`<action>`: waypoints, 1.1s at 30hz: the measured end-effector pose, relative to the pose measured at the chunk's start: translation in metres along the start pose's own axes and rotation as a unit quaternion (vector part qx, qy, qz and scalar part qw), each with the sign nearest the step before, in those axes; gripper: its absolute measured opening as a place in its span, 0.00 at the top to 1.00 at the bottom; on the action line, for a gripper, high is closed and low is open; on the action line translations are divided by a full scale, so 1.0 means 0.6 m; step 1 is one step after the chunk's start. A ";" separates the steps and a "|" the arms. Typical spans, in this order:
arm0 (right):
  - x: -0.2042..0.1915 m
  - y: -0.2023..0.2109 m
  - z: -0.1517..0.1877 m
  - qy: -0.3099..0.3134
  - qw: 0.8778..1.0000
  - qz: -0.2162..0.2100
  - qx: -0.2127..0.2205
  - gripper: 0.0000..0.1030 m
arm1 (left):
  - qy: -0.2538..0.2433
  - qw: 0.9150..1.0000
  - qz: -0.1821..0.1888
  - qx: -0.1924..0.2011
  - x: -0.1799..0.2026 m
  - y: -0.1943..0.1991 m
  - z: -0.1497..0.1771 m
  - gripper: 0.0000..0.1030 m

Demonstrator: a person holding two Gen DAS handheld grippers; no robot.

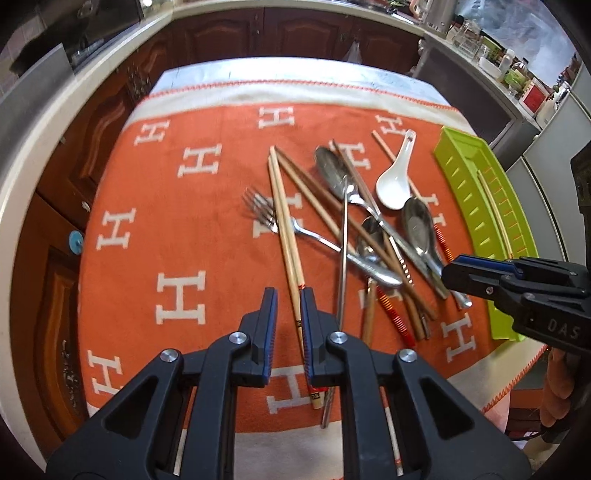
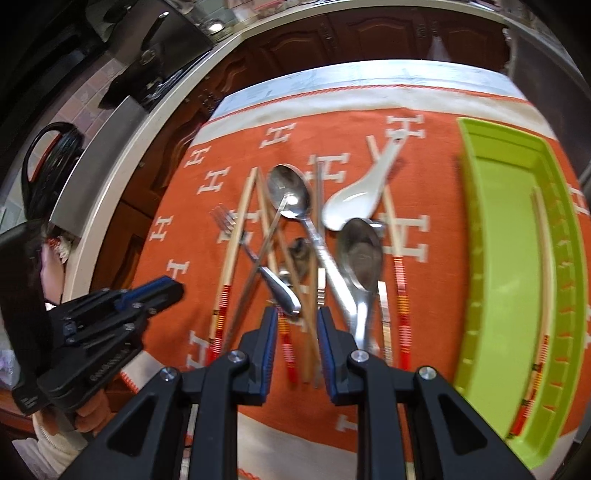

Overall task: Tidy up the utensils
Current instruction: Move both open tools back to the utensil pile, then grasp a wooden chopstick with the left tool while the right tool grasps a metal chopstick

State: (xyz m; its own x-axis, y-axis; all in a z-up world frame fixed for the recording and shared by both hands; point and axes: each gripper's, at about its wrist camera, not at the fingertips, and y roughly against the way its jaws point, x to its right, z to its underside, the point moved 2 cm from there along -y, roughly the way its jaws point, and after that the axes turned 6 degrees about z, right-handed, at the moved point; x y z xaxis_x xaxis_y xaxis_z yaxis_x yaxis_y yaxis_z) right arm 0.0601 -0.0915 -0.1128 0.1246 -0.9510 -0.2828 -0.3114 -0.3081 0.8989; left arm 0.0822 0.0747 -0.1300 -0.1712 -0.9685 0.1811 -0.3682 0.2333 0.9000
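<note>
A heap of utensils lies on the orange cloth point(image 1: 207, 236): a fork point(image 1: 258, 208), pale wooden chopsticks point(image 1: 282, 221), metal spoons point(image 1: 332, 170), a white ceramic spoon point(image 1: 393, 184) and red-banded chopsticks point(image 1: 395, 317). My left gripper point(image 1: 289, 295) hovers over the near end of the pale chopsticks. Its jaws stand a narrow gap apart with cloth showing between them, gripping nothing. My right gripper point(image 2: 297, 314) hangs open over the handle ends of the heap point(image 2: 295, 280), and it also enters the left wrist view point(image 1: 452, 271). The green tray point(image 2: 506, 258) holds one chopstick point(image 2: 543, 258).
The cloth covers a small table point(image 1: 295, 74) ringed by a pale counter edge point(image 1: 40, 155) and dark wooden cabinets point(image 1: 295, 33). The left gripper point(image 2: 175, 290) and the hand on it show at the left of the right wrist view. Bottles and jars point(image 1: 517, 70) crowd the far right counter.
</note>
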 end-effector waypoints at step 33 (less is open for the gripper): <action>-0.065 -0.143 -0.024 0.000 0.995 -0.074 -0.074 0.93 | 0.057 0.994 0.079 -0.048 -0.044 -0.087 -0.017 0.90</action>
State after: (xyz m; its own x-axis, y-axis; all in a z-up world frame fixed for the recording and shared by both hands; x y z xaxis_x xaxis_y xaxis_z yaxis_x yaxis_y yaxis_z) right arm 0.0954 -0.0276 -0.1744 0.1595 -0.8956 -0.4153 -0.1476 -0.4376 0.8870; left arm 0.1152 0.0874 -0.1778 -0.1129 -0.9250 0.3627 -0.2542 0.3798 0.8895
